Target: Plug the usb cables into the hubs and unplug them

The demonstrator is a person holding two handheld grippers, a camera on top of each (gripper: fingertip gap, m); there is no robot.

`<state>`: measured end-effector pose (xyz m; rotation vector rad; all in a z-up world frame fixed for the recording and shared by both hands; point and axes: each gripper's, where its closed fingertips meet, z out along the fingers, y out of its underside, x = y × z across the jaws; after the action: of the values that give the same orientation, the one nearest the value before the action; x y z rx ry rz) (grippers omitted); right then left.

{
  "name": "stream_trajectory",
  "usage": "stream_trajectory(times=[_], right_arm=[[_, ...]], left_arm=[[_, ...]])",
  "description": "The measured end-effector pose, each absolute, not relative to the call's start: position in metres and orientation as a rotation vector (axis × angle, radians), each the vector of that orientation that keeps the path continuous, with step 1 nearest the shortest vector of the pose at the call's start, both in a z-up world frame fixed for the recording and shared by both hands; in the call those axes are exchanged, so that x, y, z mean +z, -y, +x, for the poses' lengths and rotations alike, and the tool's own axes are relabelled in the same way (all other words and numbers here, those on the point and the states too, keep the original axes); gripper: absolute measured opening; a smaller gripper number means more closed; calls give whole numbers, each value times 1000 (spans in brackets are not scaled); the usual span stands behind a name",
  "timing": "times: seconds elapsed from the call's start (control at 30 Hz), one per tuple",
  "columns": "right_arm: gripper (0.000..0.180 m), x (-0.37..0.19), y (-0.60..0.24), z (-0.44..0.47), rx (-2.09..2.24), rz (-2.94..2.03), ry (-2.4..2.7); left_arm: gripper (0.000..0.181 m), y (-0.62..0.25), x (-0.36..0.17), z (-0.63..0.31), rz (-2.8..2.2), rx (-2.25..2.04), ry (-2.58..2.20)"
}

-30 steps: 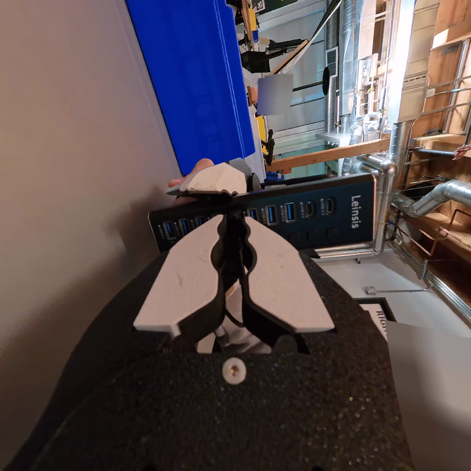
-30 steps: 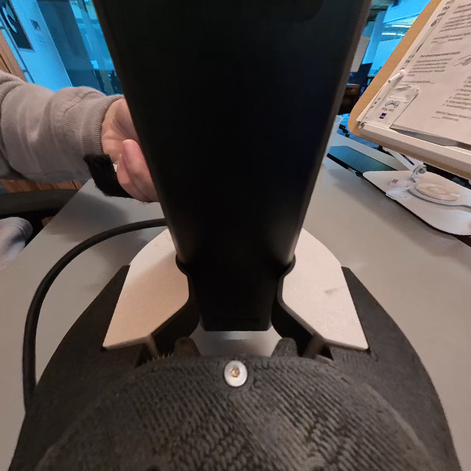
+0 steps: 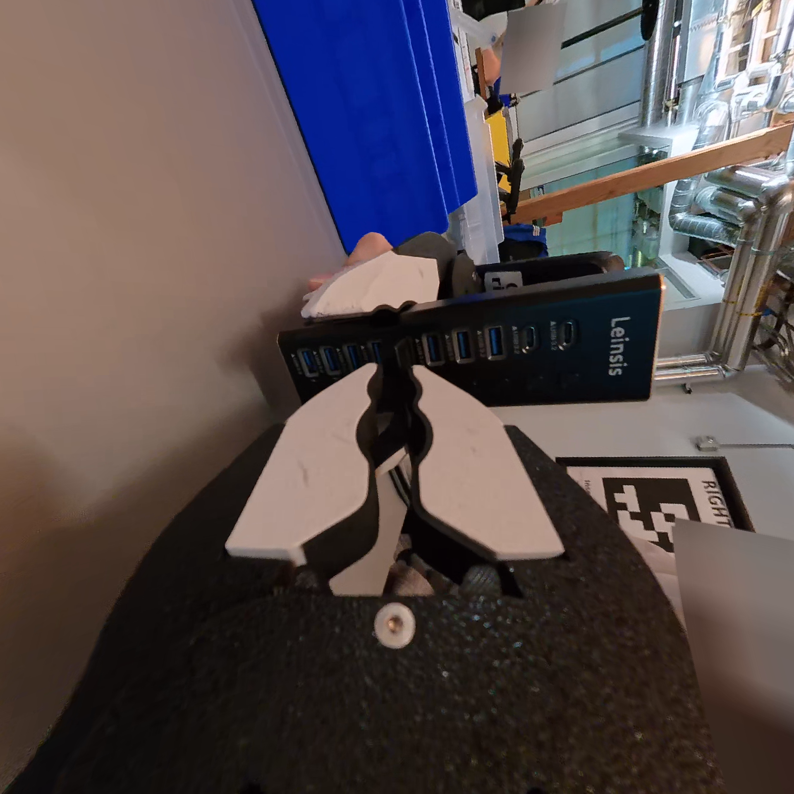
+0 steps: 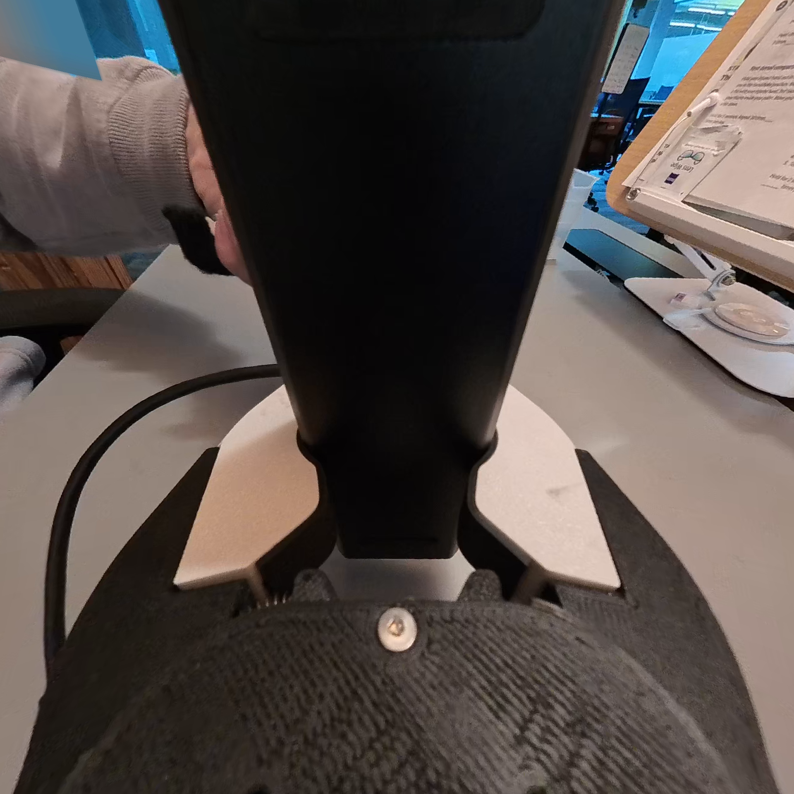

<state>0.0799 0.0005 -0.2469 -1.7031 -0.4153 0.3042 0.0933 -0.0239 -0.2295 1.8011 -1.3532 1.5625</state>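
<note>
Left wrist view: we see the left gripper (image 3: 393,378) with its two white fingers (image 3: 318,464) drawn almost together on a black USB plug (image 3: 393,386), whose tip meets the row of blue ports on the black hub (image 3: 537,356). The hub is held clear of the grey table (image 3: 107,215), lengthwise along the port row. Beyond it we see a white finger of the right gripper (image 3: 374,281) lying against the hub's far edge.

Right wrist view: we see the right gripper (image 4: 397,507) clamped across one end of the hub (image 4: 386,215), above the table (image 4: 623,429). A black cable (image 4: 86,464) curves along the table's near left edge.
</note>
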Motion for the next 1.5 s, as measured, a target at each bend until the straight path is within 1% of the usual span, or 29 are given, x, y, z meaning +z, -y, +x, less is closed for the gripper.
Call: stream_trajectory(times=[0.07, 0.67, 1.1, 1.27, 1.4, 1.5], right_arm=[[73, -247, -1, 80, 308, -1707, 415], [73, -247, 0, 80, 321, -1704, 414], [73, -257, -3, 73, 336, -1774, 462], [73, -249, 0, 76, 364, -1718, 439], [73, -254, 1, 70, 369, -1743, 485], [73, -251, 3, 68, 374, -1720, 501]], left_arm=[[12, 29, -231, 92, 1773, 1548, 1326], [9, 25, -230, 91, 1741, 1595, 1290], [9, 24, -238, 87, 1746, 1493, 1498], [10, 28, -231, 91, 1673, 1648, 1486], [14, 24, -234, 85, 1606, 1756, 1749], [10, 13, -227, 78, 1562, 1863, 2045]])
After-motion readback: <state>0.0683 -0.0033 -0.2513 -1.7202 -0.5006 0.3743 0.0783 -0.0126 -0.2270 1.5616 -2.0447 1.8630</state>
